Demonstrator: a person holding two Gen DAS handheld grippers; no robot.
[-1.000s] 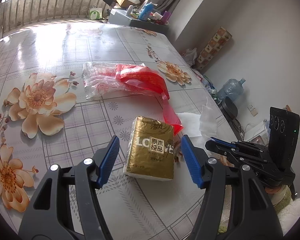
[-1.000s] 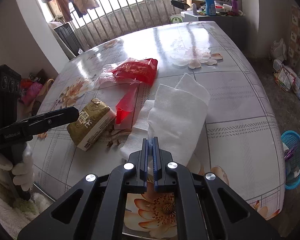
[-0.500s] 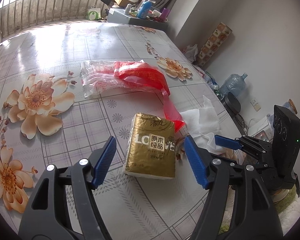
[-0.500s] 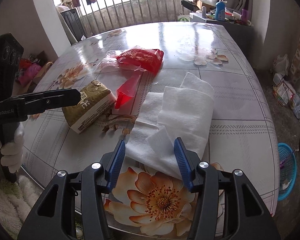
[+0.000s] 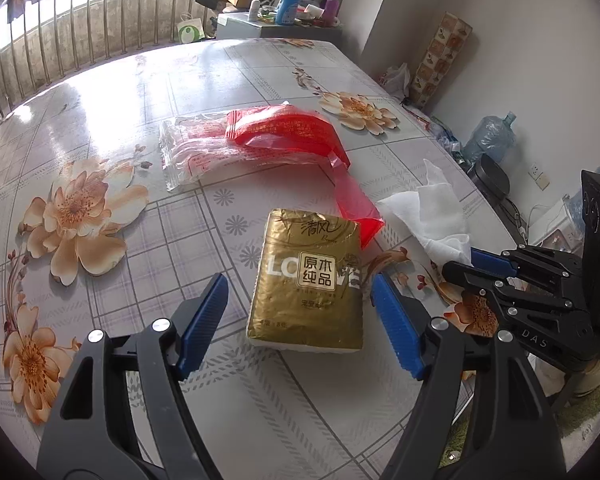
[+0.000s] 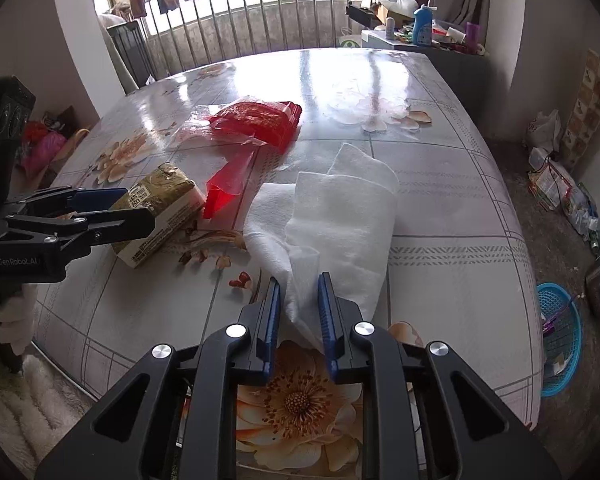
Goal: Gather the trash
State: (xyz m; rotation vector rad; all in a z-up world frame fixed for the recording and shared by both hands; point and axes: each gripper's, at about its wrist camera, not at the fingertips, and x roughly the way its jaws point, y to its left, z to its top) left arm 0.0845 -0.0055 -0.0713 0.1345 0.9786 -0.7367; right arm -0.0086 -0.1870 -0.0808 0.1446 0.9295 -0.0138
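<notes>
A gold tissue pack (image 5: pixel 308 280) lies on the flowered table (image 5: pixel 140 80) between the blue pads of my left gripper (image 5: pixel 299 280). Its jaws are opening and touch neither side of the pack. Beyond the pack lie a red plastic bag (image 5: pixel 292 132) and a clear wrapper (image 5: pixel 196 152). To the right, a white tissue sheet (image 6: pixel 340 208) is bunched up at its near corner. My right gripper (image 6: pixel 300 280) is closing on that corner, and the fold fills the narrow gap between the pads. In the right wrist view the left gripper (image 6: pixel 136 206) flanks the pack (image 6: pixel 160 204).
A blue basket (image 6: pixel 560 340) stands on the floor right of the table. A water bottle (image 5: pixel 488 136) and bags sit along the wall. A cluttered side table (image 6: pixel 420 36) is behind the far edge. A gloved hand (image 6: pixel 8 312) holds the left gripper.
The right gripper opened wide from shut, then narrowed onto the tissue's near corner, which now stands bunched and raised. The left gripper's jaws spread a little wider around the gold pack.
</notes>
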